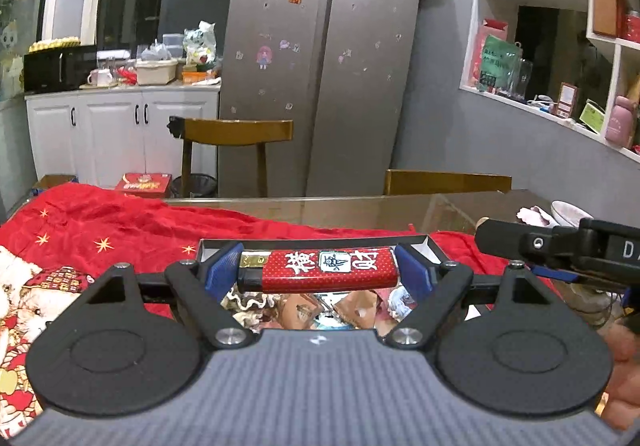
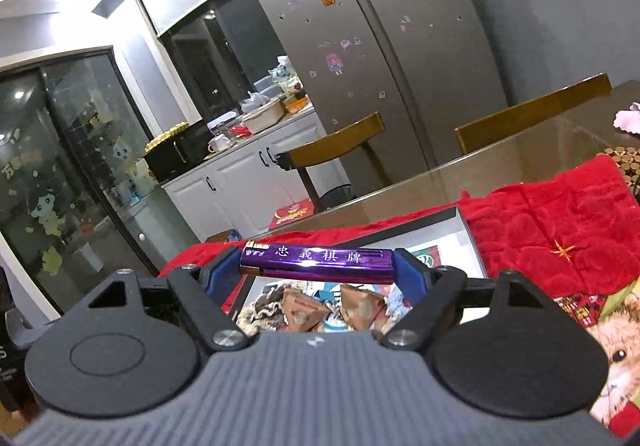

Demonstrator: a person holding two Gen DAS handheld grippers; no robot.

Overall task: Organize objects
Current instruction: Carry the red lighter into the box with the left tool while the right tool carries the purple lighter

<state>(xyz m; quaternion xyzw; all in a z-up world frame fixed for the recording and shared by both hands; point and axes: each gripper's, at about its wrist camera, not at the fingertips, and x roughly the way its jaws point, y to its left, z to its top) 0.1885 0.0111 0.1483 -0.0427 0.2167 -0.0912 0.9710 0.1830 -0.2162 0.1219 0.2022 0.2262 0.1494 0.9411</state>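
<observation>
While each gripper clamps a lighter endwise, left gripper (image 1: pixel 320 272) the red lighter (image 1: pixel 320 270), right gripper (image 2: pixel 318 266) the purple lighter (image 2: pixel 318 261), both hang above the open box (image 2: pixel 466 236), so placing apparently remains.

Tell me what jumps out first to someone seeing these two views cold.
Each gripper clamps a lighter lengthwise between its blue pads: the left gripper holds a red lighter with white characters, the right gripper a glossy purple lighter. Below both sits an open tray of wrapped snacks on a rumpled red cloth with gold stars. Behind stands a tall silver fridge dotted with stickers.
</observation>
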